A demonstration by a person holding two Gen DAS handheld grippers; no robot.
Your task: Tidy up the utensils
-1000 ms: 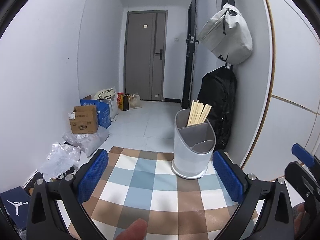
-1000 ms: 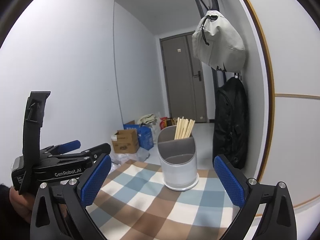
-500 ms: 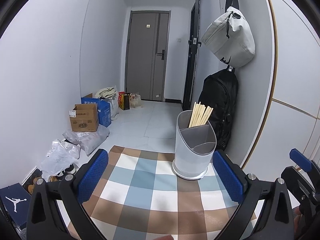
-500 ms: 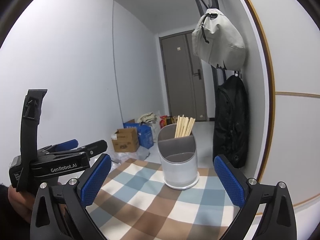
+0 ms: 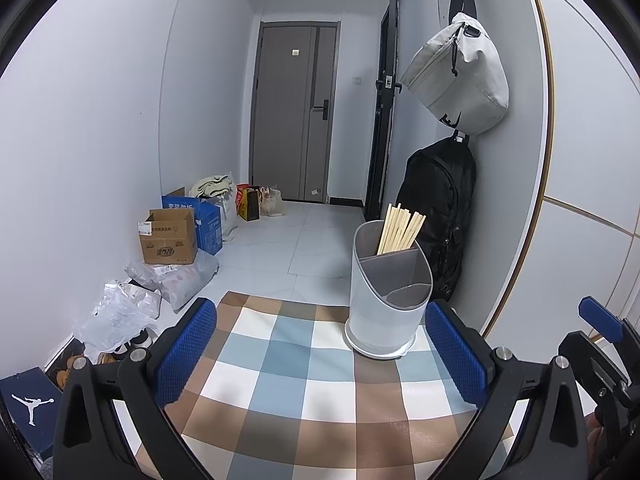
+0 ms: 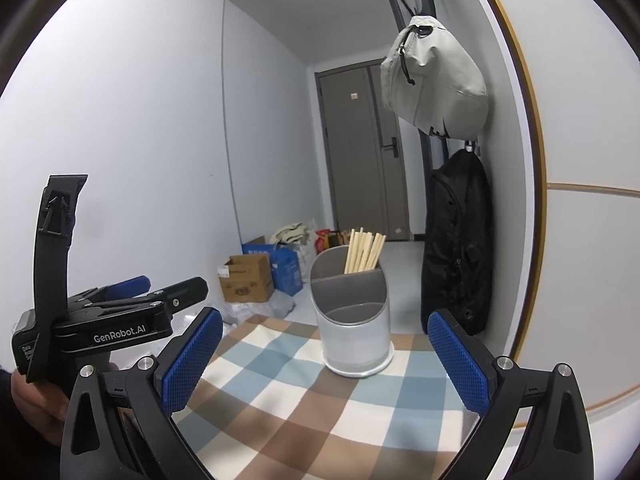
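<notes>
Left wrist view: left gripper (image 5: 320, 354) jaws spread wide, nothing between them, blue cross-hatched rubber pads (image 5: 185, 350) on black plastic arms. Grey plastic utensil holder (image 5: 387, 294), oval with slanted rim and divided compartments, stands upright on a checked cloth (image 5: 304, 392) in blue, brown and white squares. Bundle of pale wooden chopsticks (image 5: 400, 230) leans in the holder's rear compartment; front compartments look empty. Black backpack (image 5: 438, 216) right behind the holder, beige fabric bag (image 5: 460, 76) hanging above it. Cardboard box (image 5: 170, 236) on tiled floor left of the holder.

Right wrist view: right gripper (image 6: 324, 360) jaws also wide apart, empty, same textured blue pads (image 6: 460, 356). Holder (image 6: 352, 322) sits between and beyond them on the cloth (image 6: 320, 412), chopsticks (image 6: 363, 250) in back section. Left gripper's (image 6: 160, 294) black body seen side-on left of the holder.
</notes>
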